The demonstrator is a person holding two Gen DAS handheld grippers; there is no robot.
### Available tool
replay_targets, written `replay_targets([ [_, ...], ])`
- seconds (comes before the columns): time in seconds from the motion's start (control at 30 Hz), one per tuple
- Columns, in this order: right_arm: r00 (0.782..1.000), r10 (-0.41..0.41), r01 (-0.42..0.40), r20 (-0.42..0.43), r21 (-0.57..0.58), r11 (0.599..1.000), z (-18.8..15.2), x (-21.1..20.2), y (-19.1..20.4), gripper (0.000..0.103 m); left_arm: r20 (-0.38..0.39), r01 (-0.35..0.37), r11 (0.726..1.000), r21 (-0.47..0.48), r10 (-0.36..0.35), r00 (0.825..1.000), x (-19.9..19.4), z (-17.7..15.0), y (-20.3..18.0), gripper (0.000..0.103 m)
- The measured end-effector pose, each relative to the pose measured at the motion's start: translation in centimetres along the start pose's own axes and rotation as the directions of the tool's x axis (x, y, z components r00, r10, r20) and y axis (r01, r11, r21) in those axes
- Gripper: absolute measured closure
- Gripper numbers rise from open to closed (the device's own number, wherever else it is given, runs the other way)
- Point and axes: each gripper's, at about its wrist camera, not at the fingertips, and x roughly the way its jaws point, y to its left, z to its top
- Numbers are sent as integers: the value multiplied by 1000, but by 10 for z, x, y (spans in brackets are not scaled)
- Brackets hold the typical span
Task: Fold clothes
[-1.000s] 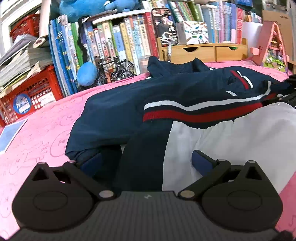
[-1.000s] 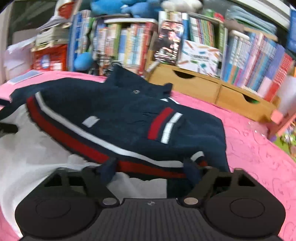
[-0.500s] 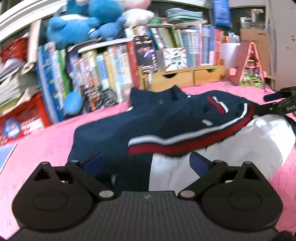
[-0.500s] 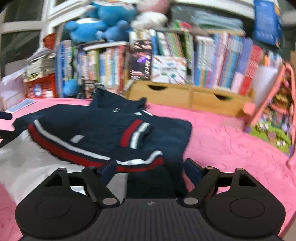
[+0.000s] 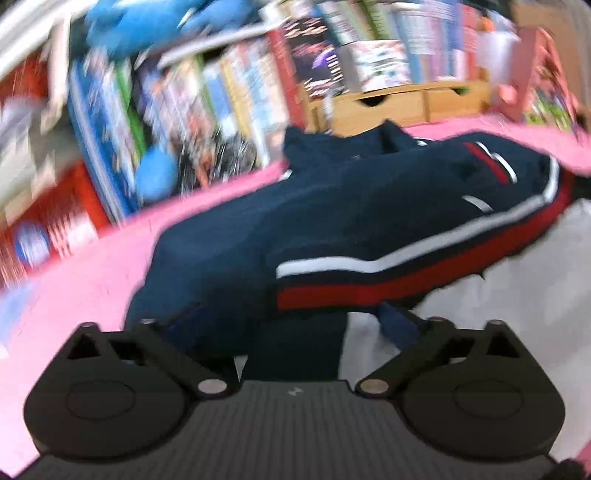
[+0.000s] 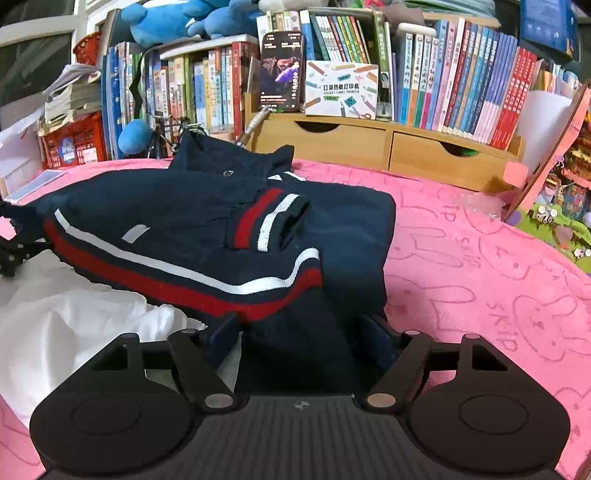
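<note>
A navy jacket (image 6: 192,206) with red and white stripes and a white lower part (image 6: 55,317) lies partly folded on the pink cloth (image 6: 480,258), one striped sleeve cuff (image 6: 269,221) laid across its chest. My right gripper (image 6: 301,332) stands open at the jacket's near right edge, navy fabric lying between its wide-spread fingers (image 6: 380,332). My left gripper (image 5: 290,321) is open too, over the jacket (image 5: 332,206) at its near left corner, where navy meets the white part (image 5: 517,295). The left wrist view is blurred. The left gripper's tip (image 6: 11,254) shows at the right wrist view's left edge.
Behind the cloth stand rows of books (image 6: 461,81), a wooden drawer unit (image 6: 369,140), a red crate (image 6: 74,140), blue plush toys (image 6: 166,22) and a small bicycle model (image 6: 173,129). A pink toy house (image 6: 554,155) stands at the right. Bare pink cloth spreads to the jacket's right.
Both cameras have drawn back from the jacket, which now looks smaller and farther off. The left view has tilted and gone blurry. Both pairs of fingers stay spread wide.
</note>
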Motion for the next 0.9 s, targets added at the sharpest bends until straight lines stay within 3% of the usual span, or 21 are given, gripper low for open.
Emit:
replay_targets([
  [0.07,1000,-2,2,-1,-3,1000,1,0,0,28,-43,65,991,-117,-70,997,6,1,16,0],
  [0.1,1000,-2,2,-1,-2,1000,1,0,0,27,-43,78,989,-128,-84,996,5,0,18,0],
  [0.23,1000,3,-3,-8,9,1000,1,1,-2,25,6,122,991,-53,-122,993,-3,-3,12,0],
  [0.37,1000,13,-12,-18,35,999,1,3,-6,20,-34,172,981,-89,-175,984,7,2,12,0],
  [0.6,999,22,-21,-29,46,999,2,7,-8,13,-76,161,984,-76,-166,983,16,9,6,0],
  [0.9,999,20,-19,-34,39,999,2,8,-6,9,-63,151,986,-67,-155,986,16,6,4,0],
])
